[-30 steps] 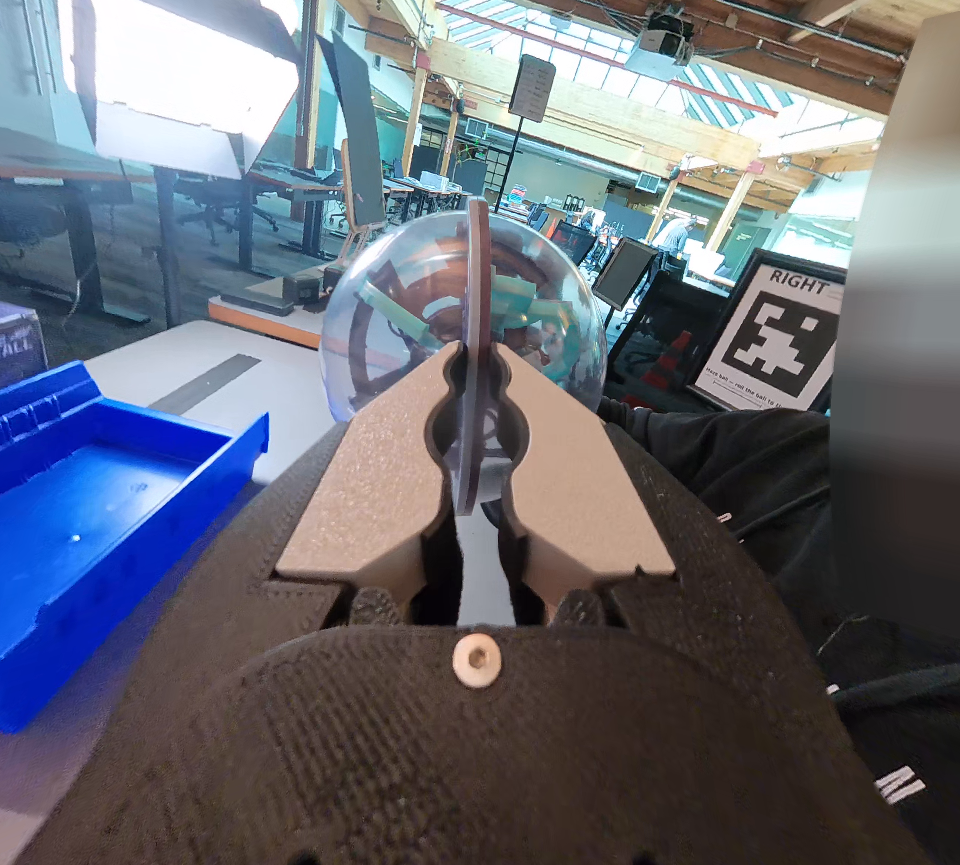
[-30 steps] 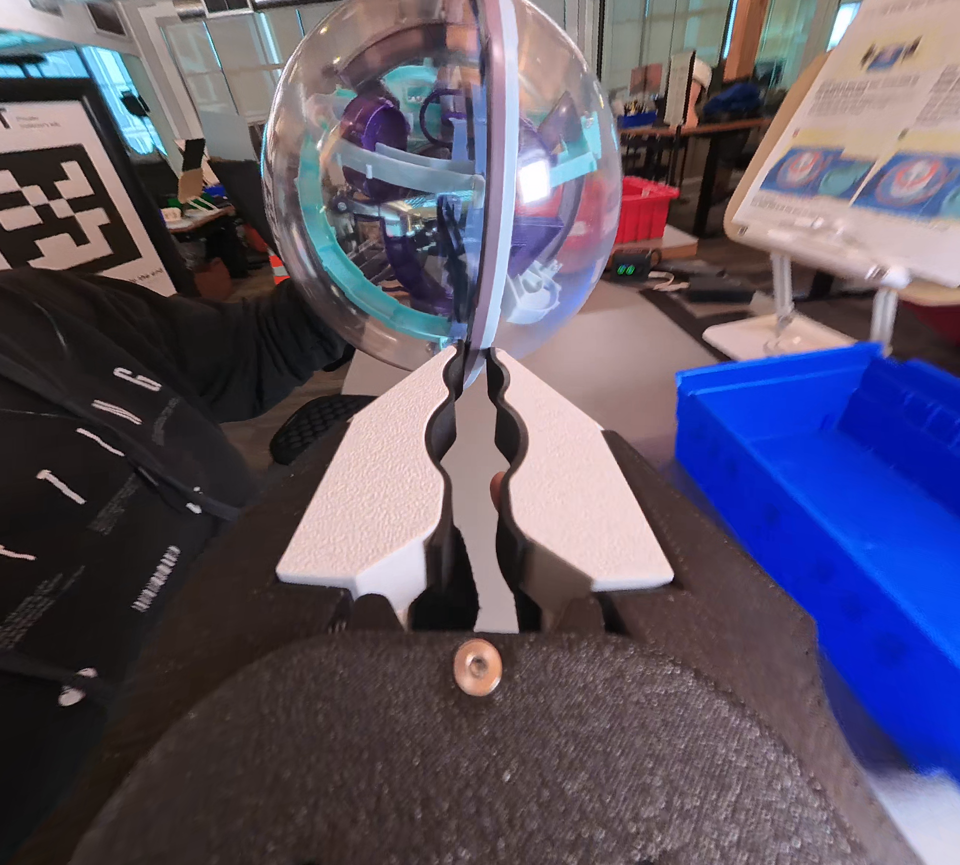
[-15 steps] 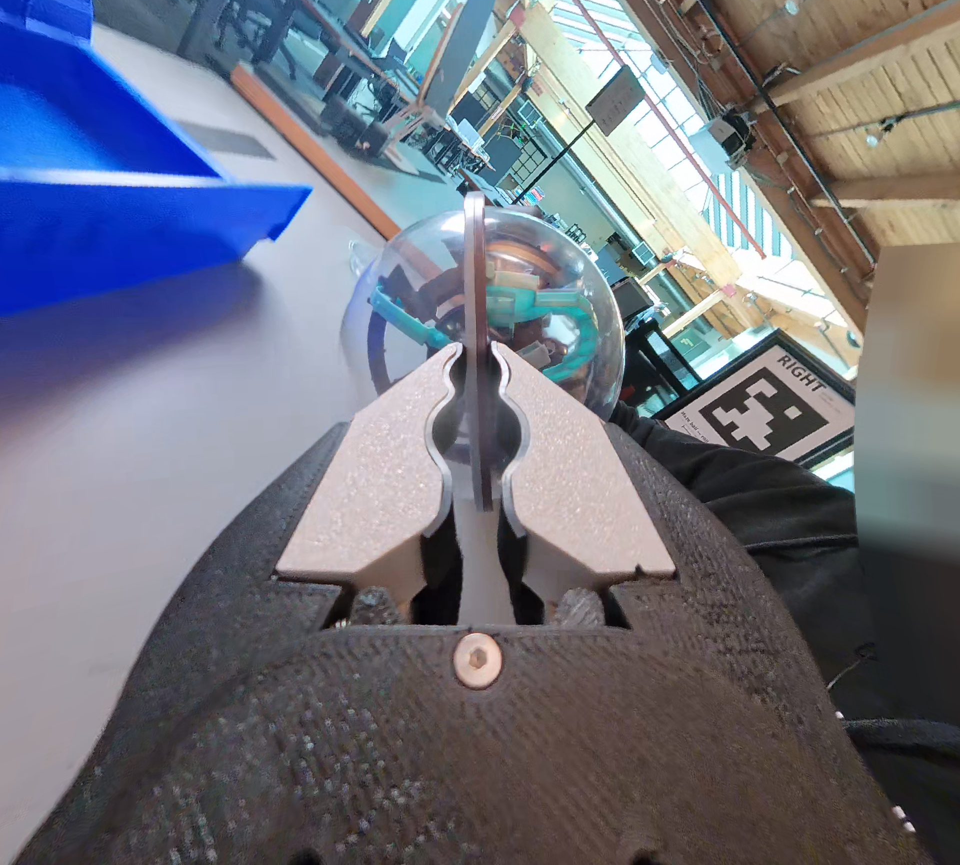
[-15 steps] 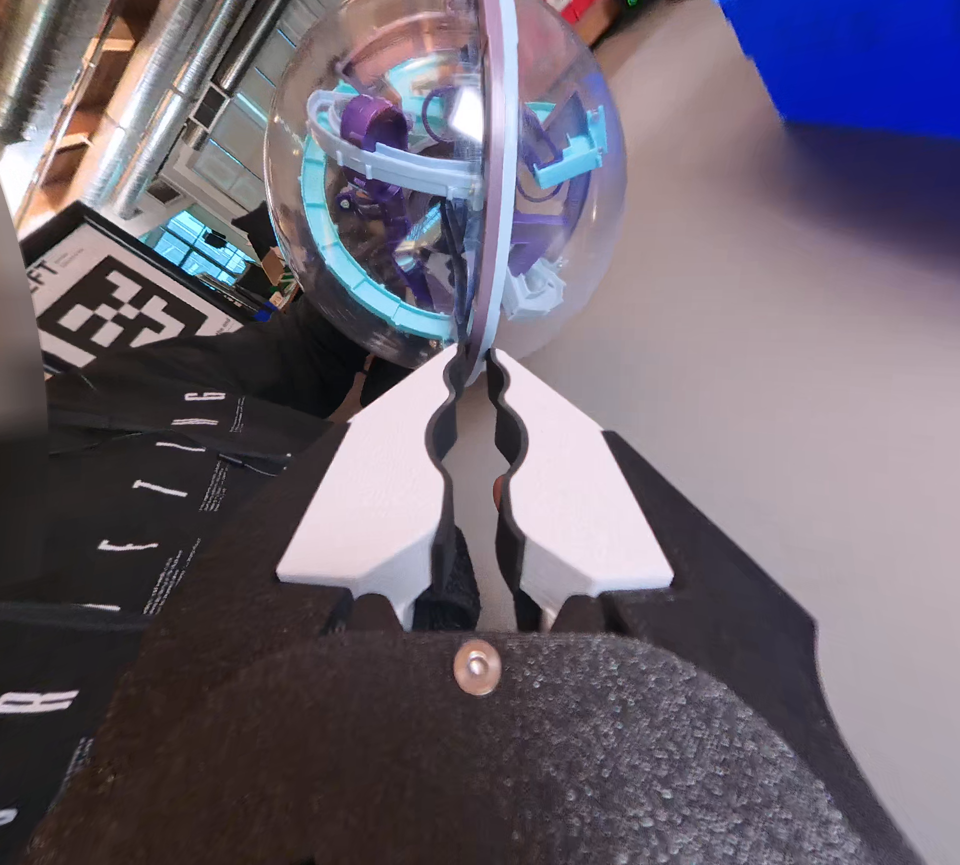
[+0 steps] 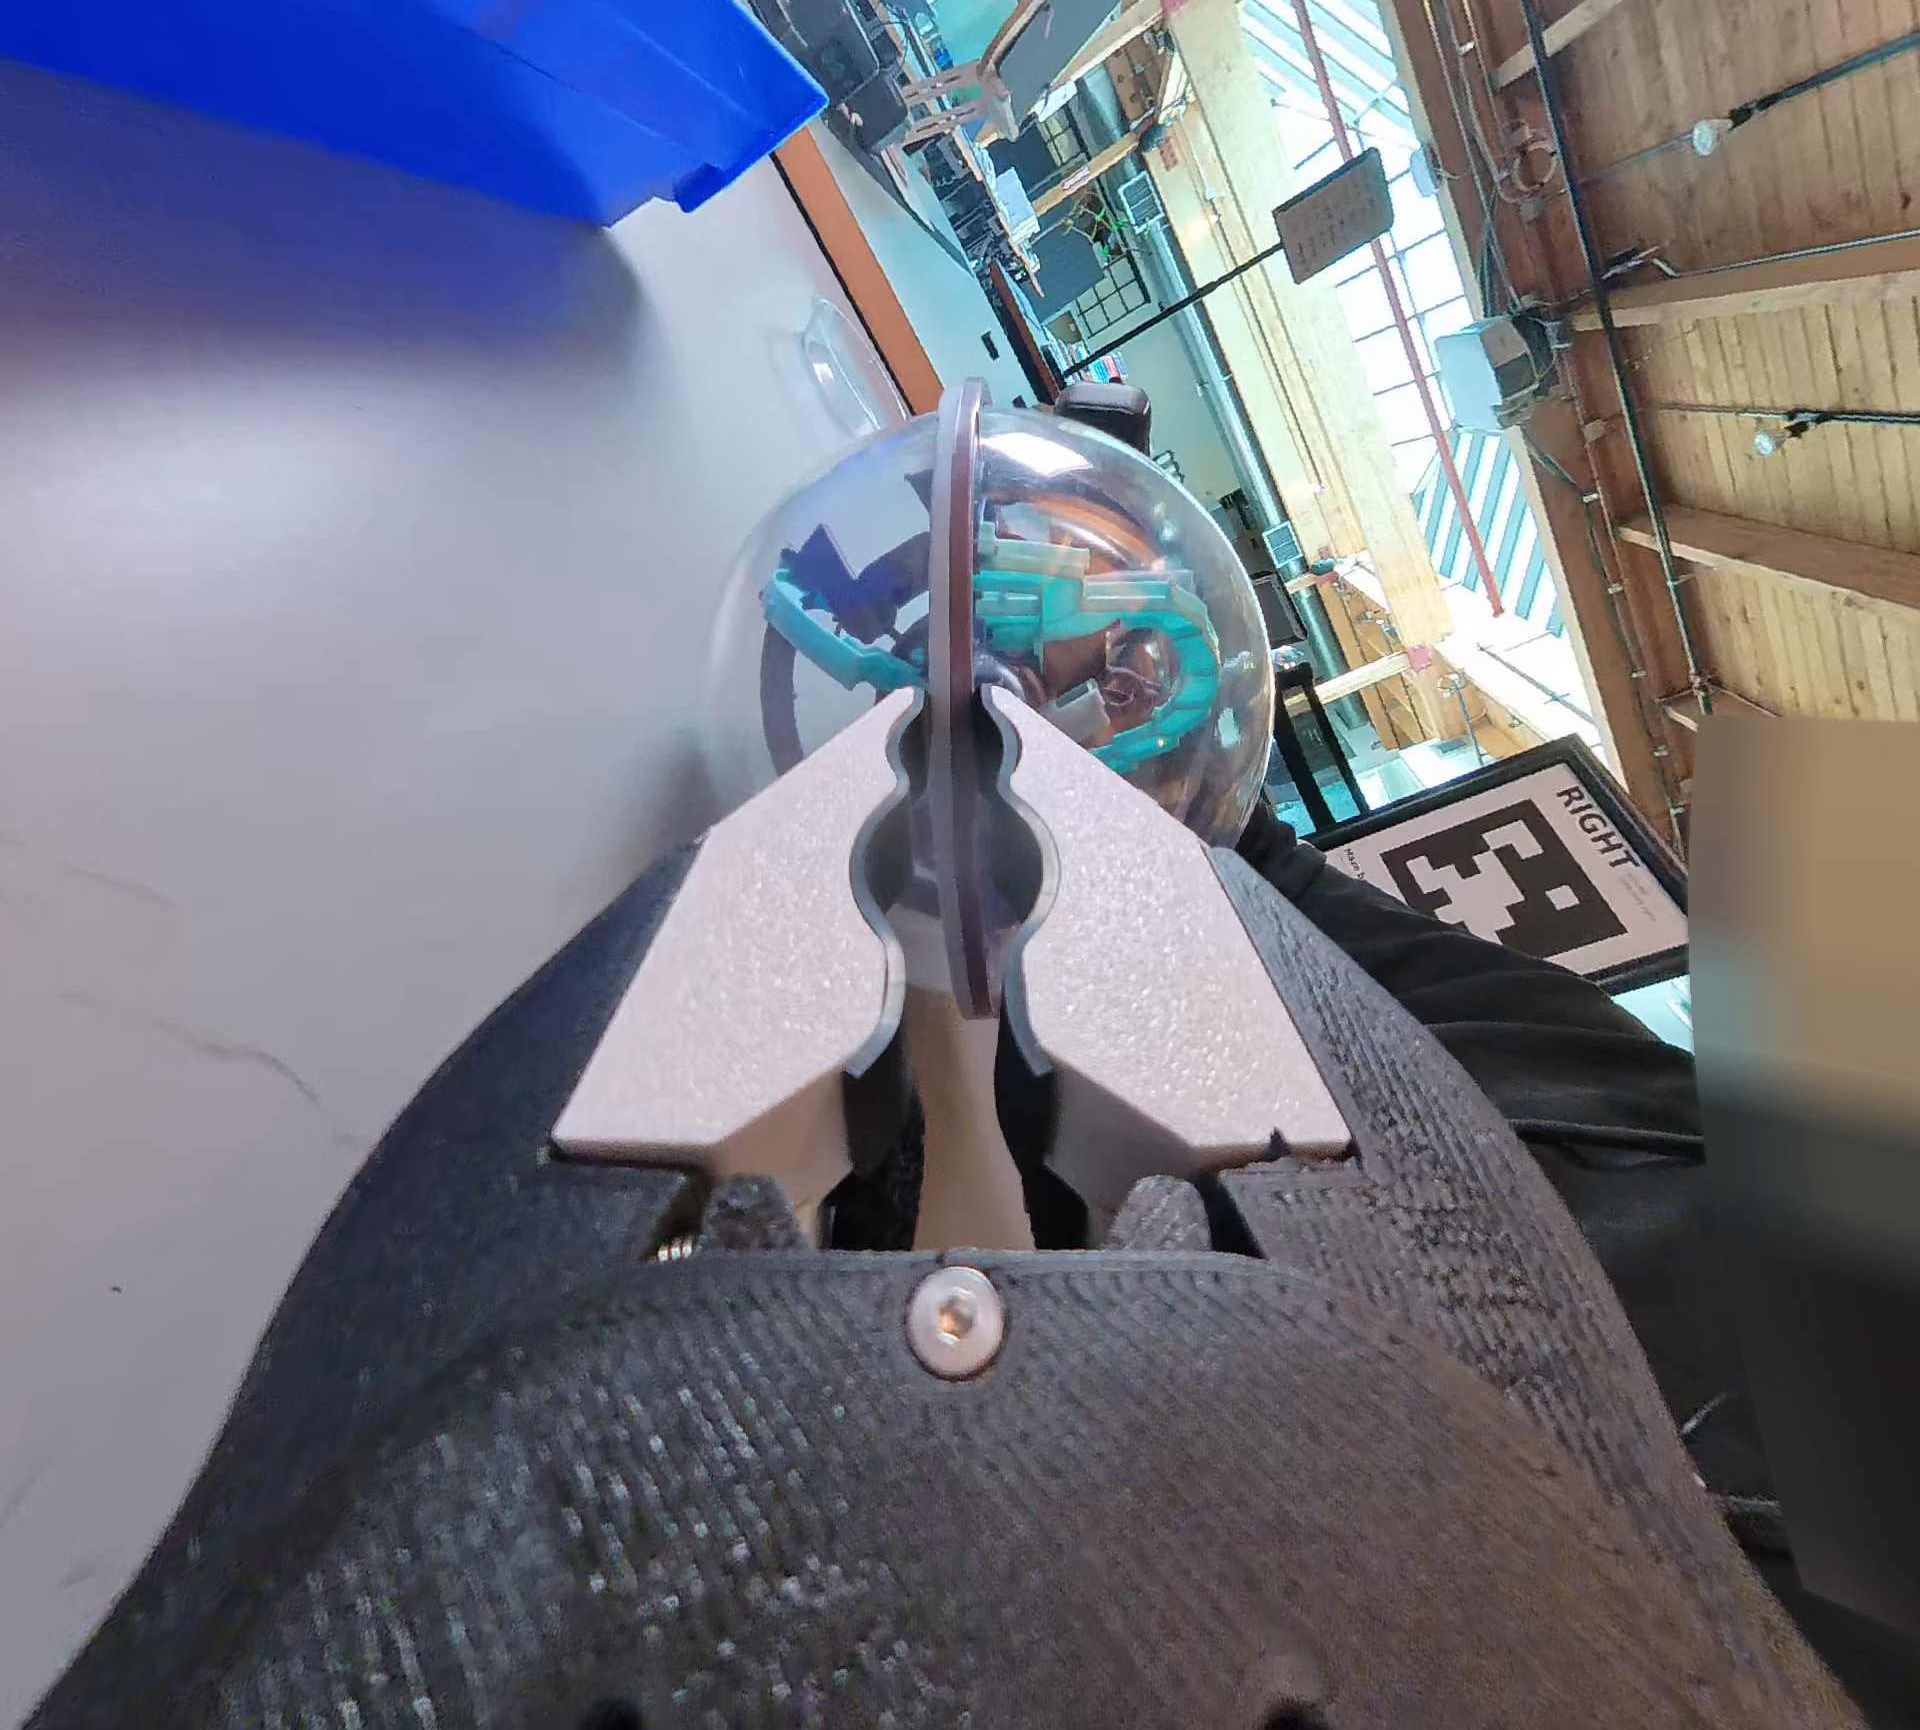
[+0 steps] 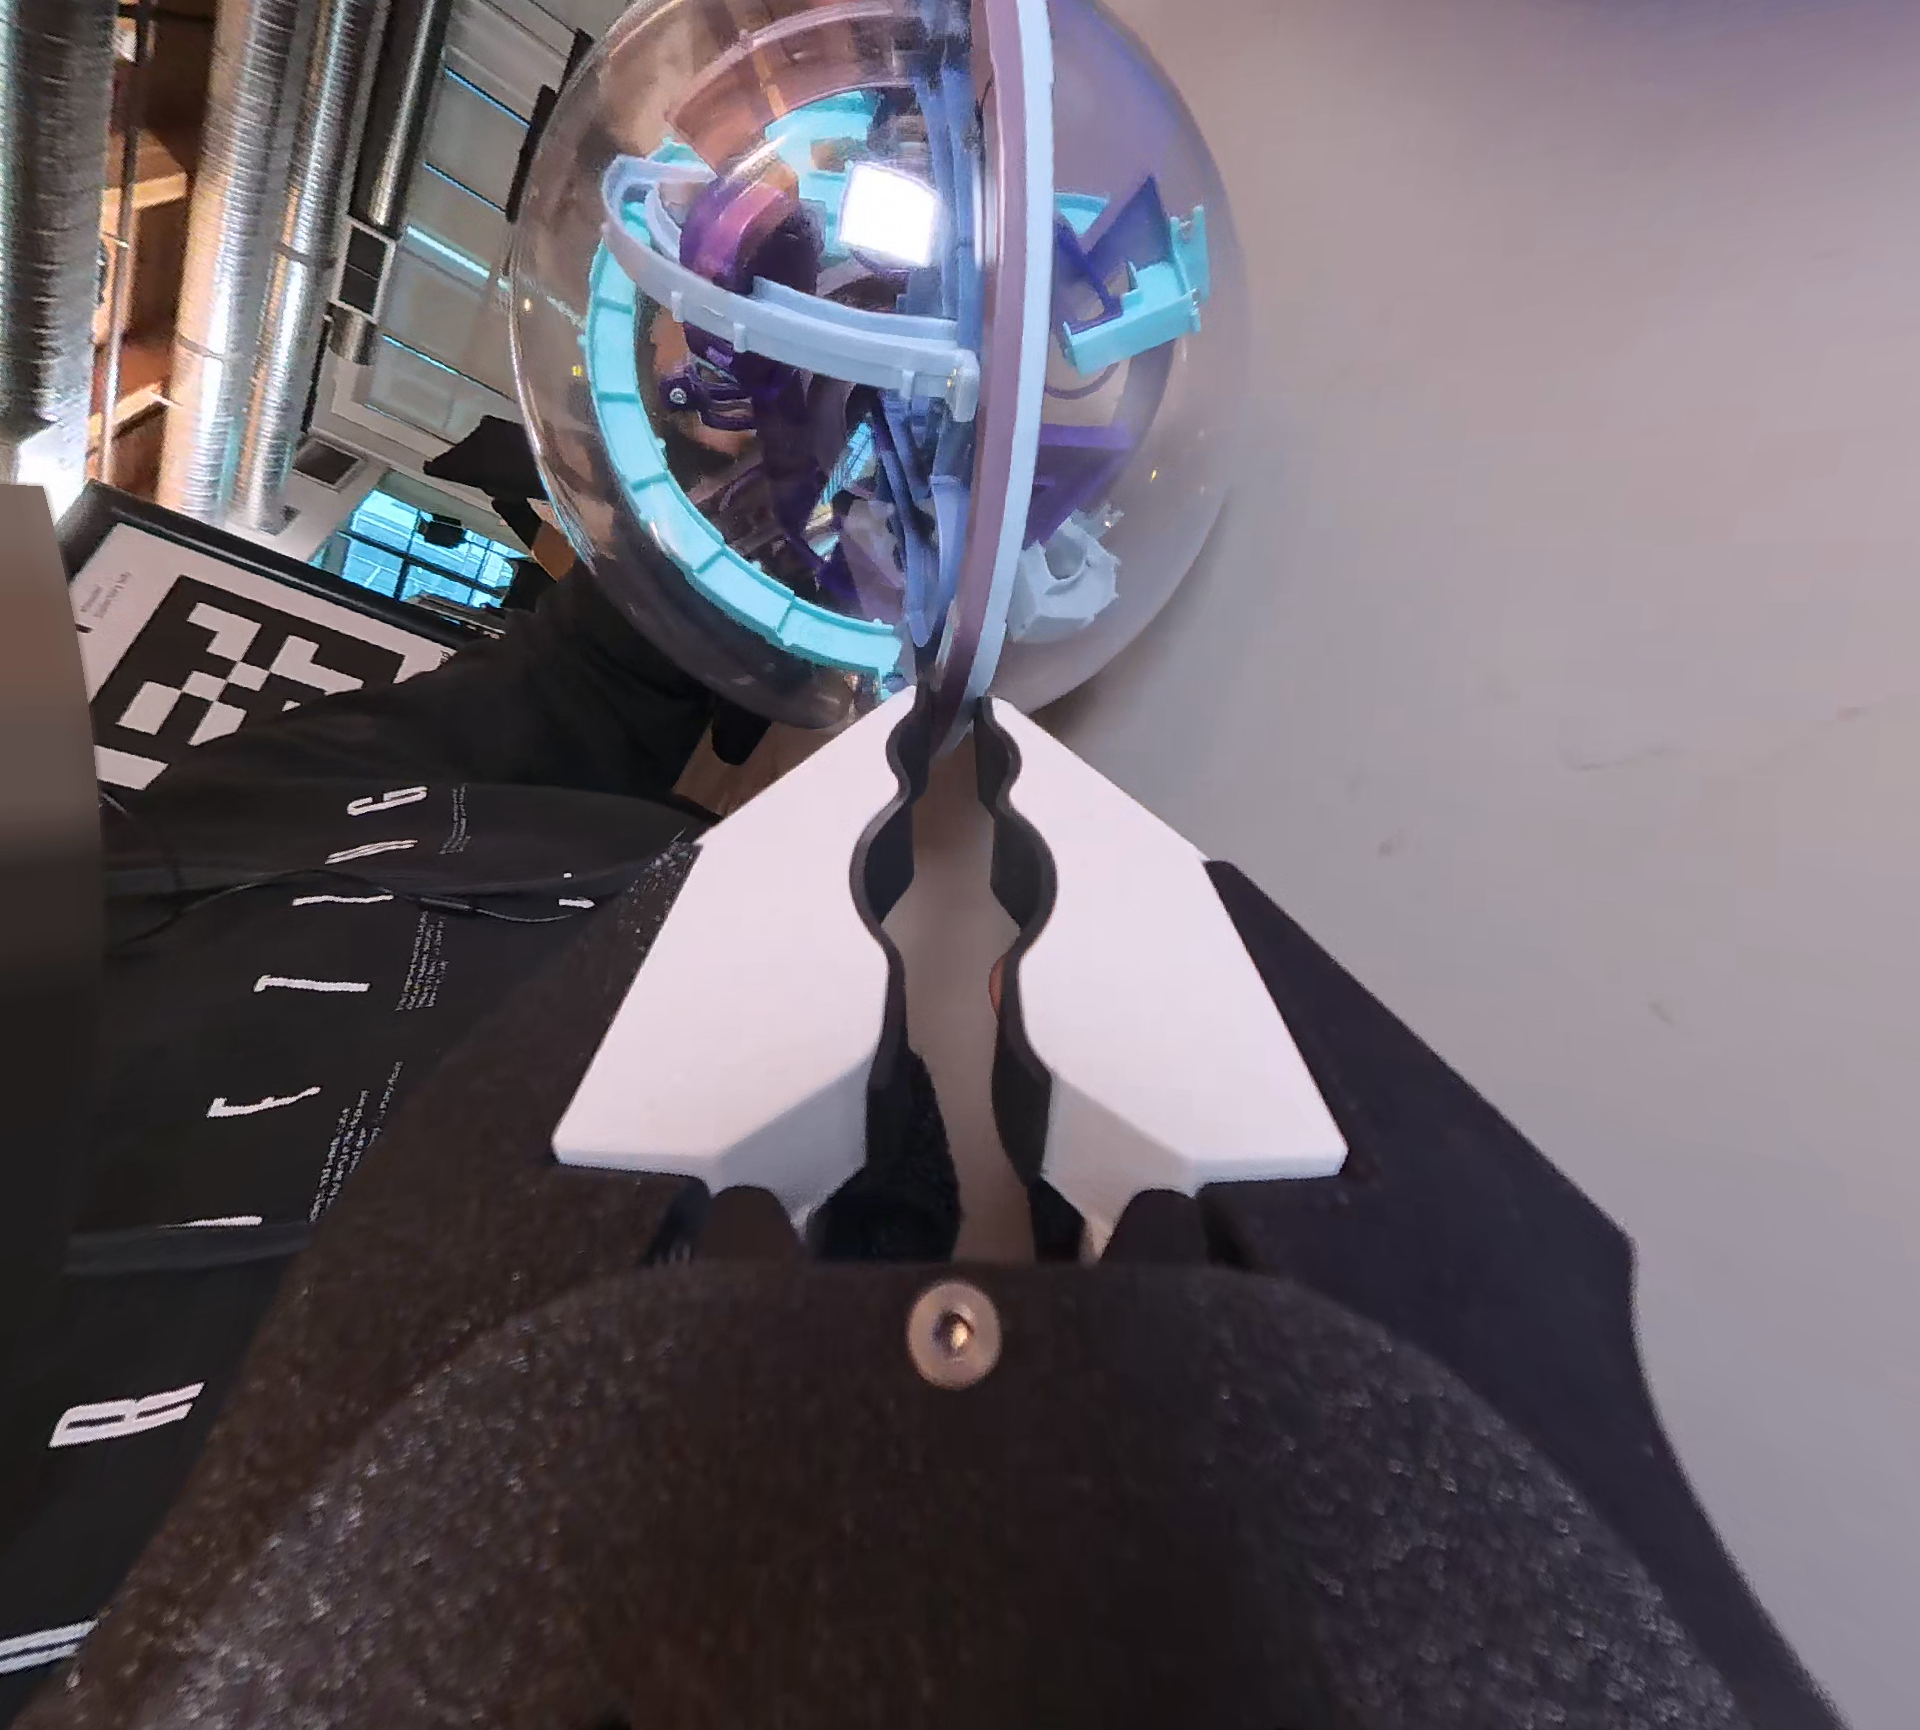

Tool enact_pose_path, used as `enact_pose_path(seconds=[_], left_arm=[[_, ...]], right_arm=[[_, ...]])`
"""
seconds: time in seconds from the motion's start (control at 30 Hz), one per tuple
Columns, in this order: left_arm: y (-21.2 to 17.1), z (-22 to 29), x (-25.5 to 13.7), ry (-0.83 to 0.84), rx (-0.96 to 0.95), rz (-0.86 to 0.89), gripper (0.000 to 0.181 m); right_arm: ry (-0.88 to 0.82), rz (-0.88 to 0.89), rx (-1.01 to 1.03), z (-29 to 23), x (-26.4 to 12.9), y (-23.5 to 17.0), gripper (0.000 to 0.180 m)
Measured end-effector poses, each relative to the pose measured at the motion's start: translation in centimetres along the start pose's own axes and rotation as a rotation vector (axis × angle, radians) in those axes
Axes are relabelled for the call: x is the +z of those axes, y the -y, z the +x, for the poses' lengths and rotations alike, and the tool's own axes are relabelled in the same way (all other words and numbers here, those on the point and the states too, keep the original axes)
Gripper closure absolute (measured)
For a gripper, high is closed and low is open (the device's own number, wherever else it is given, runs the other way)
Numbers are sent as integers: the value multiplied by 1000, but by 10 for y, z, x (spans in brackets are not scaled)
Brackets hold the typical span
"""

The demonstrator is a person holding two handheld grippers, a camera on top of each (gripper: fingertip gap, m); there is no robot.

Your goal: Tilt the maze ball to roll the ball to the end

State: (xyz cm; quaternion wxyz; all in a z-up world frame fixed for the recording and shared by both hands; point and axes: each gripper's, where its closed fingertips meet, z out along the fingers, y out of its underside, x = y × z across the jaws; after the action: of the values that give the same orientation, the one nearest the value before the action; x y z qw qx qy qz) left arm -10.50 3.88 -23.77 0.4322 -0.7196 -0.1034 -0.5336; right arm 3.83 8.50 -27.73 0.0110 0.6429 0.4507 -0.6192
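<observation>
Above the table (image 5: 312,641), both grippers, left (image 5: 951,704) and right (image 6: 951,698), pinch the maze ball (image 6: 883,309) by its flat rim from opposite sides, evidently so it rolls as one. Inner ball unseen.

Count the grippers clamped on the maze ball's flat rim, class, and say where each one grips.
2. The left gripper clamps the rim of the maze ball deep between its fingers; the right gripper pinches the rim at its fingertips only.
</observation>
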Motion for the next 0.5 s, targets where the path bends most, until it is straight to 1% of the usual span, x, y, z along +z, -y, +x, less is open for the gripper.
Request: enact_pose_path(seconds=[0.13,0.23,0.4,0.47,0.5], left_arm=[[2,-5,-1,2,-15,12,174],[3,-10,-1,3,-30,16,175],[5,-13,0,-9,-44,18,174],[6,-14,0,-11,-49,23,175],[7,-14,-1,-16,-55,29,174]], right_arm=[[15,38,-20,1,1,6,173],[-9,89,-105,1,-1,13,172],[-153,107,-366,2,-3,18,166],[-219,113,-504,-1,-5,20,158],[-261,120,-590,-3,-7,22,157]])
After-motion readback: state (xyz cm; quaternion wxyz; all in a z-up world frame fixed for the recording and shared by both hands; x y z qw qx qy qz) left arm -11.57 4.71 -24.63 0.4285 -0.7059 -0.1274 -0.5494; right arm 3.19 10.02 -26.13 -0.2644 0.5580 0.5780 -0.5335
